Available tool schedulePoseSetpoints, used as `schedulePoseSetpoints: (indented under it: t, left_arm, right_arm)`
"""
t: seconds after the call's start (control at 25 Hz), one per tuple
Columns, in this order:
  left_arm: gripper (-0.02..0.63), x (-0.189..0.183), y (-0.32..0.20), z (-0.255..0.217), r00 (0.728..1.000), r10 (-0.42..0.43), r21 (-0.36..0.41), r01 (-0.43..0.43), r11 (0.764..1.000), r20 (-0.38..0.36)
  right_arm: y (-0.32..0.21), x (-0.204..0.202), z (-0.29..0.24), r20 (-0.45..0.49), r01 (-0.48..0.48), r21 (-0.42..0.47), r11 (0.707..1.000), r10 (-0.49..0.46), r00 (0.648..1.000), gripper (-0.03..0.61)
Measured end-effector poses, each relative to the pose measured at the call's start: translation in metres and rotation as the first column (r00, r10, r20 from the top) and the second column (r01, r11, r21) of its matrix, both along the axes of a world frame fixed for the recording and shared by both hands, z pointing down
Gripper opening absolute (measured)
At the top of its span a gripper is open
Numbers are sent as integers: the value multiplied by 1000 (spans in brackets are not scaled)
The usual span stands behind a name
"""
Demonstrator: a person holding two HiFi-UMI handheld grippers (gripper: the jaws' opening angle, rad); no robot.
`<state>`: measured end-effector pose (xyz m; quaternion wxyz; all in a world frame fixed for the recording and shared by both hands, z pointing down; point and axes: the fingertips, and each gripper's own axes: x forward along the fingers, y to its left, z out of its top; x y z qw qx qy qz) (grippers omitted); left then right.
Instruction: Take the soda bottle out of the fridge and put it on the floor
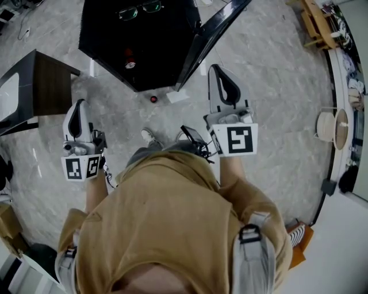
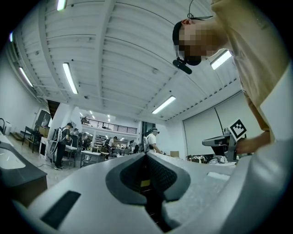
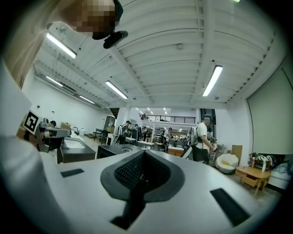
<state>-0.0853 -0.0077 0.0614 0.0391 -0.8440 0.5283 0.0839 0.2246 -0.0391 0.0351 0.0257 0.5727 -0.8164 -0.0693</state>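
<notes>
left gripper [image 2: 147, 155]: jaws together, nothing between them. Ahead past the tip: people at worktables [image 2: 94, 154]. To its right: right gripper [image 2: 223, 144]. Low left: dark counter [image 2: 20, 176]. Above: ceiling light strips [image 2: 70, 77], wearer's tan shirt [image 2: 256, 55].

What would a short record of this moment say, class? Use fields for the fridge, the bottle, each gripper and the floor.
fridge: black, door open
on top: glasses
soda bottle: red-marked shape in the dark interior, not yet taken
left gripper: shut, empty, short of the fridge
right gripper: shut, empty, beside the door
floor: grey stone; small red thing before the fridge
</notes>
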Motion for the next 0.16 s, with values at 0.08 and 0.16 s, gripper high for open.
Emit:
schedulePoseSetpoints:
  t: [0.08,0.16]
  left_arm:
    - [3,-2,0,-4,1000,-1,8,1,1000,-2]
    - [3,-4,0,-8,1000,0,14,0,1000,-3]
  right_arm:
    - [1,0,-3,-12,-1,1,1000,1,1000,2]
    - [1,-1,-8,-4,-8,10,1000,8,1000,2]
